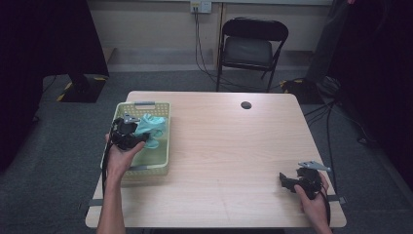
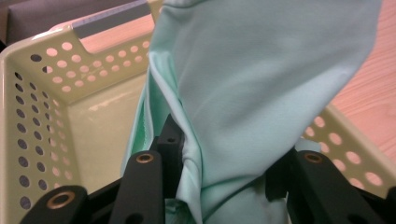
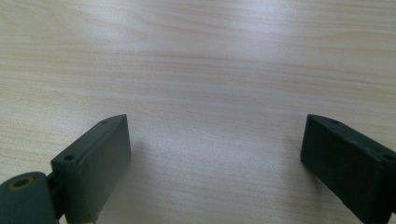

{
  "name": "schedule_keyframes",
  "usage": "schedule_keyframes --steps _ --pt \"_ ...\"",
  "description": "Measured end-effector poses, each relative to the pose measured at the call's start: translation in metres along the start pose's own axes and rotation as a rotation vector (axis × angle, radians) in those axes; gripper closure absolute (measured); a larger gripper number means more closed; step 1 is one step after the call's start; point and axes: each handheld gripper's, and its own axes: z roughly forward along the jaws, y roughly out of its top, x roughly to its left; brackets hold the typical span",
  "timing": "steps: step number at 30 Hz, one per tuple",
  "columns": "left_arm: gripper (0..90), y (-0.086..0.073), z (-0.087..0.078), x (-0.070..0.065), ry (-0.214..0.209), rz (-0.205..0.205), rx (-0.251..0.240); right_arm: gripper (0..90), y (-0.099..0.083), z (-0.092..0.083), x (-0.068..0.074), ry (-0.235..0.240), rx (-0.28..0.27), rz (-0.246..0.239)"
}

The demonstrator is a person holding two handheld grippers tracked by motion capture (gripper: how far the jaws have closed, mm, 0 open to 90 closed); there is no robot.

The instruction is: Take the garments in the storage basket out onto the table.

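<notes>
A mint-green cloth hangs bunched over the pale yellow perforated basket at the table's left side. My left gripper is above the basket and shut on the cloth. In the left gripper view the cloth fills the gap between the two black jaws of my left gripper and spreads out ahead of them, hiding much of the basket. My right gripper rests low near the table's front right corner. It is open, with bare wood between its fingers.
The wooden table has a dark round cable hole near its far edge. A black folding chair stands behind the table. A grey strip marks the basket's far handle.
</notes>
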Motion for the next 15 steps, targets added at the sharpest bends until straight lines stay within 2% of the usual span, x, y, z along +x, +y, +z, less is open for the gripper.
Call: schedule_keyframes --steps 8,15 --pt "60.9 0.004 -0.009 -0.005 -0.01 0.017 -0.038 7.5 0.0 0.0 0.0 0.0 0.0 0.0" --pt "60.8 0.01 -0.017 -0.012 0.008 0.041 -0.065 7.5 0.0 0.0 0.0 0.0 0.0 0.0"
